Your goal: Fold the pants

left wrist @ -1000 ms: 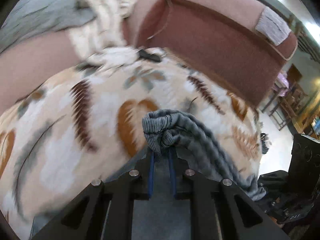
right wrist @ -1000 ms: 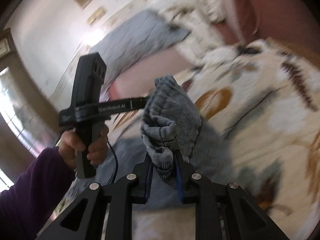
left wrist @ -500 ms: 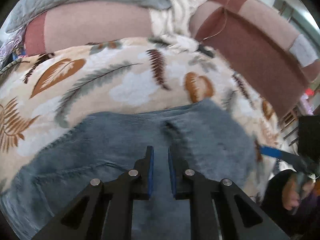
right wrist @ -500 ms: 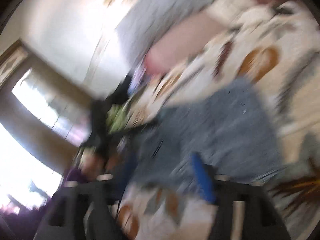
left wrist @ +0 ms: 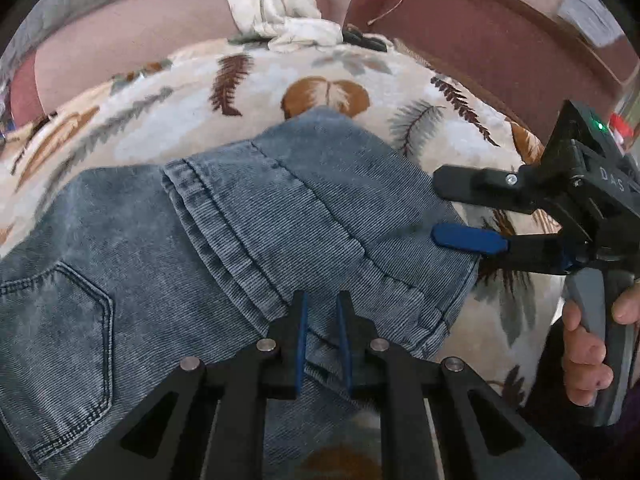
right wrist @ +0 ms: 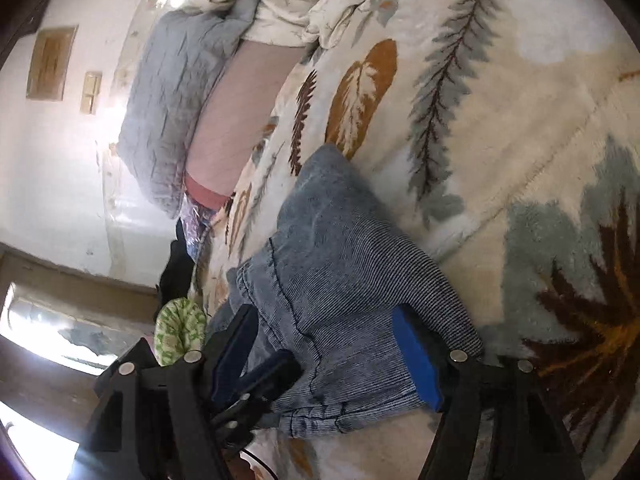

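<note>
Left wrist view, bottom centre: my left gripper (left wrist: 322, 320) sits low over the jeans (left wrist: 224, 248), its blue pads a narrow gap apart. Denim shows in the gap, but I cannot tell whether the pads actually pinch it.

Jeans lie folded on the leaf-print blanket (left wrist: 160, 120), filling the lower left and middle of the frame. A hemmed leg end is laid over the seat part; a back pocket (left wrist: 60, 320) shows at lower left.

Right edge of the same frame: my right gripper (left wrist: 452, 208) reaches in from the side, fingers spread wide, the blue pad (left wrist: 468, 239) resting at the folded edge of the denim. The right hand (left wrist: 588, 344) wraps its grey handle at lower right.

Right wrist view: right gripper (right wrist: 332, 352) wide apart at the bottom, straddling the denim fold (right wrist: 340, 280) without closing on it. The left gripper's fingers (right wrist: 256, 376) poke in at lower left, over the same cloth.

Farther back, upper part of the left view: a crumpled cream cloth (left wrist: 280, 8) against the pink sofa back (left wrist: 120, 44), and a reddish-brown armrest (left wrist: 480, 32) at upper right. A grey quilt (right wrist: 172, 80) is draped over the sofa back, upper left in the right view.
</note>
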Action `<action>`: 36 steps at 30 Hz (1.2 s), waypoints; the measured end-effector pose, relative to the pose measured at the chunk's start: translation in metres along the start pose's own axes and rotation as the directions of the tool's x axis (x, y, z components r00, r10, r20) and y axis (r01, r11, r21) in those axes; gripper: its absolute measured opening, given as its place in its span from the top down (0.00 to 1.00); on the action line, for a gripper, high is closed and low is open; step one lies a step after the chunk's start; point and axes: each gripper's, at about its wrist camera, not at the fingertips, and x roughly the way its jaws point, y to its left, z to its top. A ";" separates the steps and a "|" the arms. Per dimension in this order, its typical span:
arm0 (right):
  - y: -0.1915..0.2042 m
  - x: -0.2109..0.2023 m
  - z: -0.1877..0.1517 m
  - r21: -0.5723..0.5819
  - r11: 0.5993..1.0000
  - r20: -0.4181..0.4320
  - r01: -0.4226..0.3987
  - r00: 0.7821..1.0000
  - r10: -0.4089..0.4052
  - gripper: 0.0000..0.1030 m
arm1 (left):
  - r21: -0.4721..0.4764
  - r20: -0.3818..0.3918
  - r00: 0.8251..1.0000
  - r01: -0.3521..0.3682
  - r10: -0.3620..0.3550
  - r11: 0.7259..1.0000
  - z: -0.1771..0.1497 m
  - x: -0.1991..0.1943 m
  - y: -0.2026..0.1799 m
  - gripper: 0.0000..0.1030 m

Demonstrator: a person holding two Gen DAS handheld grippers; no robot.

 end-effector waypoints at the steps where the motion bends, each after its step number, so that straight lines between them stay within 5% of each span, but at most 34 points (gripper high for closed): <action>1: 0.003 0.001 -0.001 -0.016 1.000 -0.003 0.013 1.000 -0.013 0.30 | -0.006 0.000 1.000 -0.007 0.007 1.000 0.000 -0.002 0.000 0.86; 5: 0.015 -0.005 -0.004 -0.061 0.998 0.028 0.034 0.999 -0.032 0.28 | -0.093 0.075 0.996 -0.038 0.045 0.995 -0.012 -0.028 0.006 0.86; 9: 0.041 -0.005 -0.015 -0.150 0.988 0.052 0.024 0.998 -0.017 0.27 | -0.188 0.195 0.965 -0.138 0.175 0.972 -0.043 -0.071 0.019 0.86; 11: 0.055 -0.003 -0.024 -0.206 0.978 0.048 0.030 0.999 -0.020 0.27 | -0.253 0.247 0.936 -0.188 0.251 0.949 -0.064 -0.096 0.033 0.83; 12: 0.062 0.000 -0.030 -0.234 0.972 0.046 0.034 0.999 -0.024 0.27 | -0.271 0.259 0.926 -0.203 0.274 0.941 -0.070 -0.103 0.037 0.73; 16: 0.091 0.016 -0.054 -0.351 0.935 0.024 0.049 0.999 -0.043 0.27 | -0.362 0.323 0.834 -0.329 0.448 0.872 -0.098 -0.140 0.062 0.46; 18: 0.103 0.022 -0.066 -0.401 0.914 0.024 0.055 0.998 -0.049 0.27 | -0.406 0.316 0.808 -0.360 0.498 0.840 -0.103 -0.149 0.076 0.40; 26: 0.133 0.035 -0.100 -0.523 0.847 0.061 0.100 0.995 -0.080 0.27 | -0.549 0.249 0.788 -0.364 0.563 0.752 -0.112 -0.164 0.110 0.32; 31: 0.138 0.046 -0.109 -0.532 0.841 0.040 0.101 0.995 -0.094 0.27 | -0.583 0.206 0.750 -0.422 0.629 0.694 -0.119 -0.176 0.117 0.28; 36: 0.143 0.052 -0.116 -0.564 0.817 0.046 0.119 0.993 -0.113 0.27 | -0.574 0.168 0.693 -0.510 0.701 0.641 -0.123 -0.183 0.117 0.28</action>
